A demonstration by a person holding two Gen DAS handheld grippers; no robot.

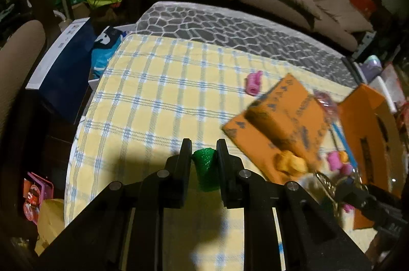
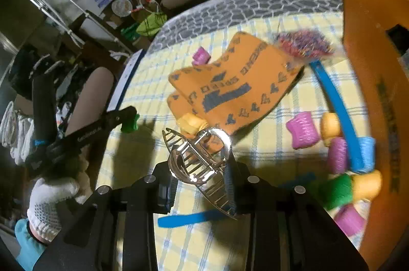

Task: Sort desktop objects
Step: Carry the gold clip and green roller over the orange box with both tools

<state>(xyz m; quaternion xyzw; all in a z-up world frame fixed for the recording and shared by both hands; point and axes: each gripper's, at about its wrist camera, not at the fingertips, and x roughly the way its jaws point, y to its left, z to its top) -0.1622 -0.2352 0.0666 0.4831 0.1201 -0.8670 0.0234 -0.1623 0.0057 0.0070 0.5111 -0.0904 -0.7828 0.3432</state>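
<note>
Two objects are held at once, one in each gripper, and each grip carries its own risk. The left gripper [image 1: 204,156] is closed on a small green roller [image 1: 205,168], pinched between the finger pads above the checked tablecloth [image 1: 153,102]. The roller looks soft and rounded, so it could be squeezed out sideways if the grip is shifted or the gripper is swung fast. The right gripper [image 2: 202,168] is clamped on a shiny metal hair claw [image 2: 196,158], which is held askew, with its teeth jutting past the pads. Smooth metal on a narrow contact is judged likely to pivot or slip, and the teeth could be snagged on the orange box lid [image 2: 230,81] lying just beyond. More rollers in pink [image 2: 303,130], yellow and green are crowded beside a blue hairband [image 2: 337,102] and the orange box [image 2: 378,97] at the right, so neighbours could be knocked if either item is lowered carelessly there.
</note>
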